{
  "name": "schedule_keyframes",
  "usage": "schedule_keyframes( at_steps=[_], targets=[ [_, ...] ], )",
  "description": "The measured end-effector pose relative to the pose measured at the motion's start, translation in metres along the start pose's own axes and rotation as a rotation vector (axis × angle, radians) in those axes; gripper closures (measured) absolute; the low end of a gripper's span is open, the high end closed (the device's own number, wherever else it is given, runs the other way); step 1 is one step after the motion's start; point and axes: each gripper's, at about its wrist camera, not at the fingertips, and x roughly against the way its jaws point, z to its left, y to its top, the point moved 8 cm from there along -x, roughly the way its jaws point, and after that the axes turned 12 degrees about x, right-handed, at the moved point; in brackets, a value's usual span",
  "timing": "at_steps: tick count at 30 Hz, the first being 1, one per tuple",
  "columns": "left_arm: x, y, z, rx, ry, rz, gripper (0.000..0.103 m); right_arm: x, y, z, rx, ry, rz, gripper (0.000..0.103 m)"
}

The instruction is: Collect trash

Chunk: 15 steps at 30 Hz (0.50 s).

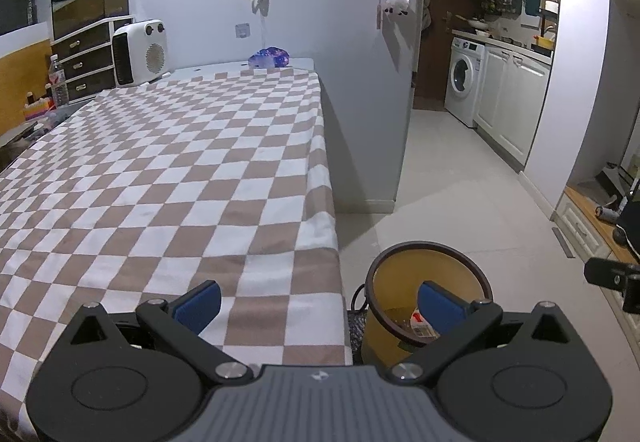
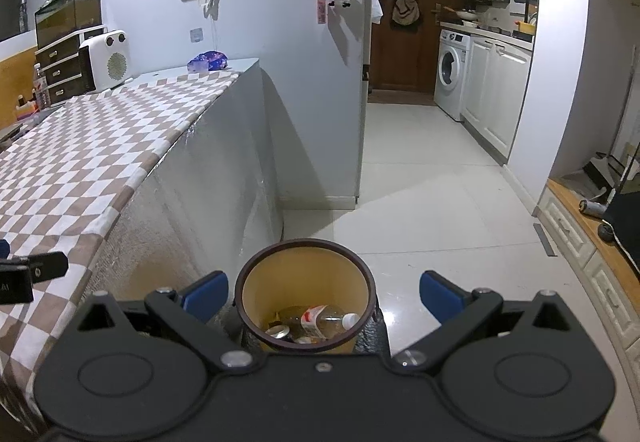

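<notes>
Upright yellow bin [image 2: 305,282] holding bottle [image 2: 320,320], can [image 2: 277,331]

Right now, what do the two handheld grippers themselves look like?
Both match: the left gripper and right gripper have matte black bodies, two round discs, silver pivot screws, angled black links and blue finger pads. The left one has a ribbed grey centre panel bearing a small logo. No cables or sleeves show.
</notes>
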Motion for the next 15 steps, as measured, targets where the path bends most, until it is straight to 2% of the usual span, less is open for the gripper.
schedule_keyframes(
  at_steps=[15],
  targets=[
    [0.0008,-0.0001,-0.0047,0.000,0.001,-0.002,0.000,0.0007,-0.0007,0.0011,-0.004,-0.005,0.001,0.000]
  ],
)
